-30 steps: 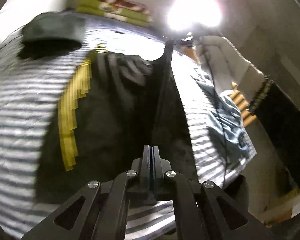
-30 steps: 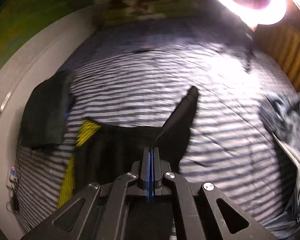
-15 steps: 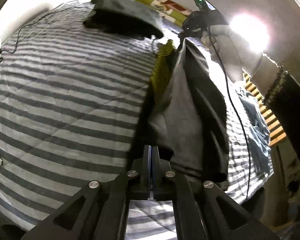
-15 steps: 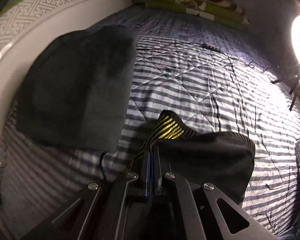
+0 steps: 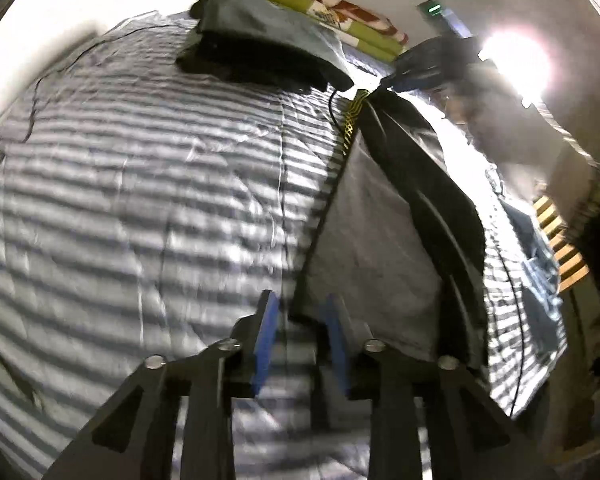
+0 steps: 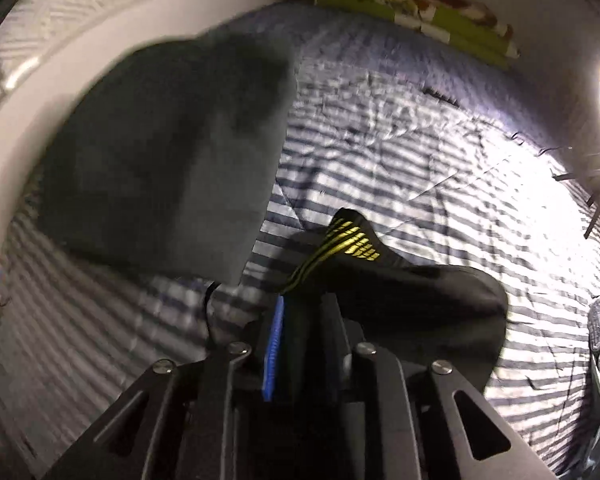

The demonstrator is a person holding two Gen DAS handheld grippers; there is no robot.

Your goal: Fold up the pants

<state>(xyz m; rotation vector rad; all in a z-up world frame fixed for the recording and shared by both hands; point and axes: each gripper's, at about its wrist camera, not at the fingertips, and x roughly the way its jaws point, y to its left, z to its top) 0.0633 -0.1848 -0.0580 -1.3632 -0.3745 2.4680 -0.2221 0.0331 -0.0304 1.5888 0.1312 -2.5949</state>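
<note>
the pants (image 5: 384, 216), black with a yellow side stripe (image 6: 348, 240), lie on the striped bed (image 5: 140, 200); in the left wrist view their long axis runs from the left hand-held gripper (image 5: 300, 320) away to the right hand-held gripper (image 5: 428, 68). left jaws are opening, pads spread, a cloth edge between them. right jaws are opening too, black cloth between the pads. bare bedding lies left of the pants; a folded dark garment (image 6: 168, 168) sits near the bed's far edge.

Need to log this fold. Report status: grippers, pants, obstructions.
Left gripper opening, pants corner between jaws. Right gripper opening over black fabric. Pants laid on striped quilt. Folded dark garment alongside, apart.
</note>
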